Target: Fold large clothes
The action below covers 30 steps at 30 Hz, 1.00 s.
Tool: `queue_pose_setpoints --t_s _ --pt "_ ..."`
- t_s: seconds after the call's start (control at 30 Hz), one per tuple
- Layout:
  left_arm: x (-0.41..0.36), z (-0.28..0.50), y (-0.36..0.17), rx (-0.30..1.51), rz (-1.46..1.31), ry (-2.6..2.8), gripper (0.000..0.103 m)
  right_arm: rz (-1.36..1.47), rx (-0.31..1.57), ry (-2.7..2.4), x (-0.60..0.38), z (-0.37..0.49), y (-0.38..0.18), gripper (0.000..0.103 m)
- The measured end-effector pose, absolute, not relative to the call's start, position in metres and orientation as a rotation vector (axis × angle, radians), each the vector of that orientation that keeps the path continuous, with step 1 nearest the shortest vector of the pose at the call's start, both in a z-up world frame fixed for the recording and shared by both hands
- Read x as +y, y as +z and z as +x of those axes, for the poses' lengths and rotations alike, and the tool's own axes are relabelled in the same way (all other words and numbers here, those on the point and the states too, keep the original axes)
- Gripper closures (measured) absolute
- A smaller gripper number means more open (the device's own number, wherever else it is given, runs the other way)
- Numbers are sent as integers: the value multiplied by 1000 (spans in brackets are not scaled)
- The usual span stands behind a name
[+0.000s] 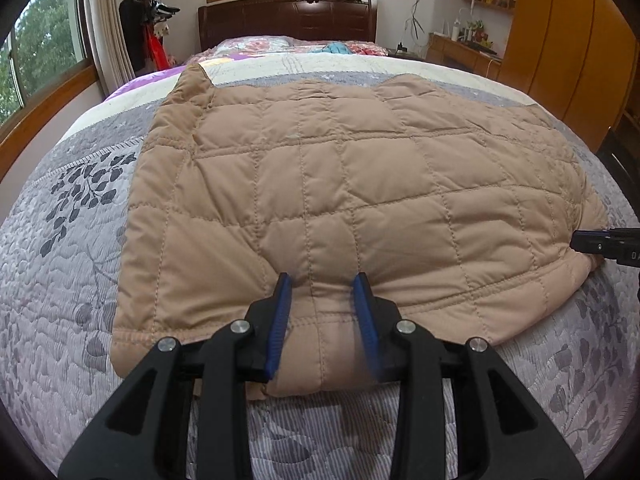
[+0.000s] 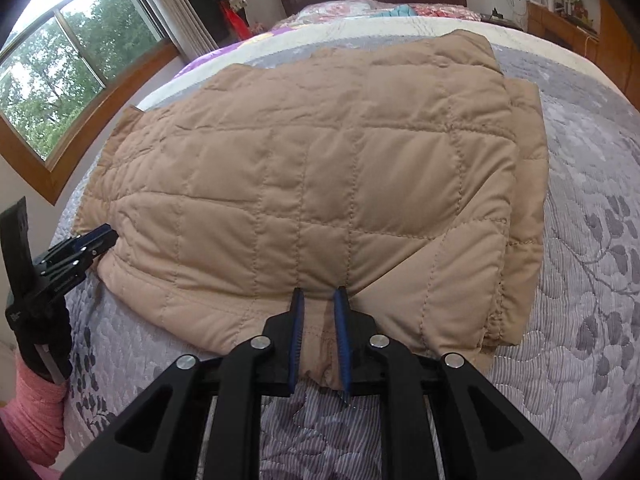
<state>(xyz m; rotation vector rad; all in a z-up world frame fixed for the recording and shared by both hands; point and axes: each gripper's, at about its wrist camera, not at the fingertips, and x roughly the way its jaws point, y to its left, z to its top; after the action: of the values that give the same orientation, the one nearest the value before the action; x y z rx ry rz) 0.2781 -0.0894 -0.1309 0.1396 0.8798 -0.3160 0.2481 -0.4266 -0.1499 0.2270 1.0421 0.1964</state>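
Note:
A tan quilted jacket [image 1: 340, 168] lies folded flat on the grey leaf-patterned bedspread [image 1: 60, 280]. My left gripper [image 1: 322, 284] sits at the jacket's near hem, its blue pads pressed against a thick bunch of the fabric. At the right edge of that view, my right gripper [image 1: 592, 242] reaches the hem's right end. In the right wrist view the jacket [image 2: 320, 168] fills the middle, with folded layers stacked along its right side. My right gripper [image 2: 320, 294] pinches a narrow fold of the near hem. The left gripper [image 2: 104, 238] holds the hem's left corner.
The bedspread [image 2: 580, 280] spreads around the jacket on all sides. Colourful bedding [image 1: 280, 46] and a dark headboard [image 1: 288, 16] lie at the far end. A window [image 2: 60, 72] and a coat stand [image 1: 148, 20] are on the left, a wooden wardrobe [image 1: 568, 40] on the right. A pink sleeve [image 2: 36, 412] shows at lower left.

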Motion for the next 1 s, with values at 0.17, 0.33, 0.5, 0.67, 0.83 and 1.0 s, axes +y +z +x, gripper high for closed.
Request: queue_pose_setpoints --t_s 0.17,0.33,0.5,0.67,0.83,1.0 --pt "-90 272 -132 872 143 -312 70 217 1025 184 -422 246 -150 88" --pt "-94 270 -130 876 134 -311 70 215 1019 172 -422 244 -150 88" --pt "-94 273 -127 882 128 -310 70 223 1021 155 -420 245 -150 88" --pt "-91 286 -118 939 105 -320 70 263 1065 167 -426 252 -145 88" --pt "-72 290 -96 958 39 -324 71 293 1029 174 -438 243 -122 83" --pt "-36 293 -68 906 -21 -280 62 383 917 182 -476 225 -91 69"
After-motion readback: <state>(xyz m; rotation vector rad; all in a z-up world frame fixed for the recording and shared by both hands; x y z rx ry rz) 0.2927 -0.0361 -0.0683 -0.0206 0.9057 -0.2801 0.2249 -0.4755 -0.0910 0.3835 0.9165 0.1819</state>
